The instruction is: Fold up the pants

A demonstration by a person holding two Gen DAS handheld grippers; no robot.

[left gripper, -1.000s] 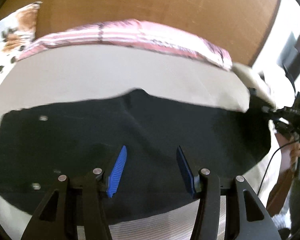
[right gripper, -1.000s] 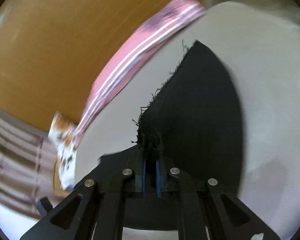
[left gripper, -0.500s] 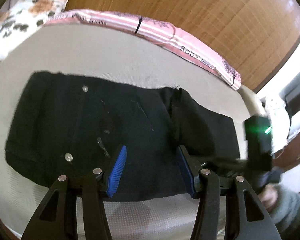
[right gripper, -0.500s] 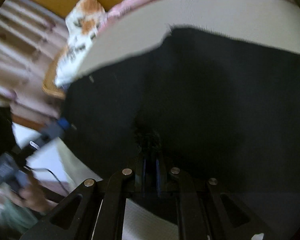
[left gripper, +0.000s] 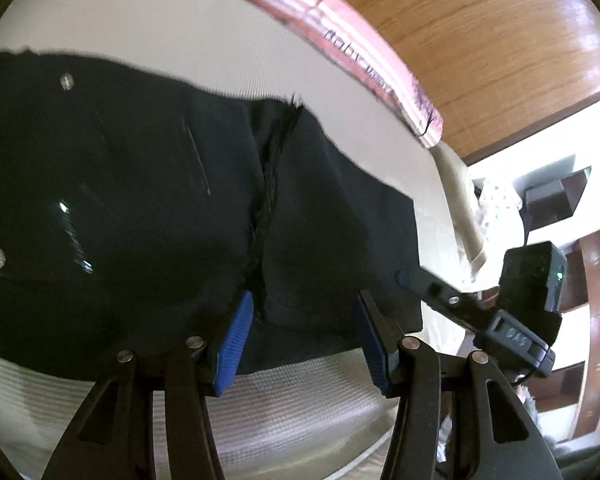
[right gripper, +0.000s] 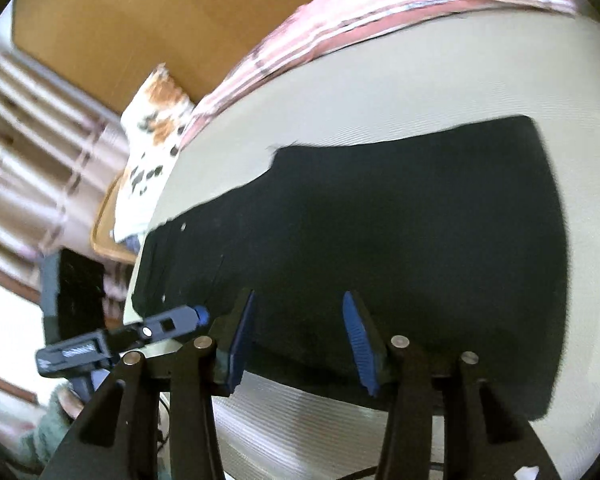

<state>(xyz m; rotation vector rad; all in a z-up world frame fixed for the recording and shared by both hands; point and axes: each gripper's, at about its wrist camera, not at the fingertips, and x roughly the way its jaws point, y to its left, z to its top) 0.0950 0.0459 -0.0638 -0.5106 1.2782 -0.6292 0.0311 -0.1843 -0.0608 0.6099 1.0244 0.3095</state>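
Observation:
The black pants [left gripper: 140,200] lie flat and folded on the cream bed sheet [left gripper: 160,28], with a frayed hem edge [left gripper: 276,168] running across the top layer. My left gripper [left gripper: 305,338] hovers open over the near edge of the pants, nothing between its blue pads. In the right wrist view the pants [right gripper: 400,220] spread as a dark slab. My right gripper [right gripper: 299,338] is above their near edge with its jaws opening, and the cloth lies below the pads, not pinched. Each gripper shows in the other's view: right gripper [left gripper: 424,282], left gripper [right gripper: 182,318].
A pink striped blanket [left gripper: 364,60] runs along the far side of the bed against a wooden panel [left gripper: 480,40]. A spotted pillow [right gripper: 152,132] lies at the far left corner. The bed's near edge [right gripper: 300,420] is just under the fingers. A person's sleeve [right gripper: 40,436] is low left.
My right gripper swept across the bed with the frayed hem pinched, laid it on the pants and opened. The left gripper stayed open and dipped closer while rolling.

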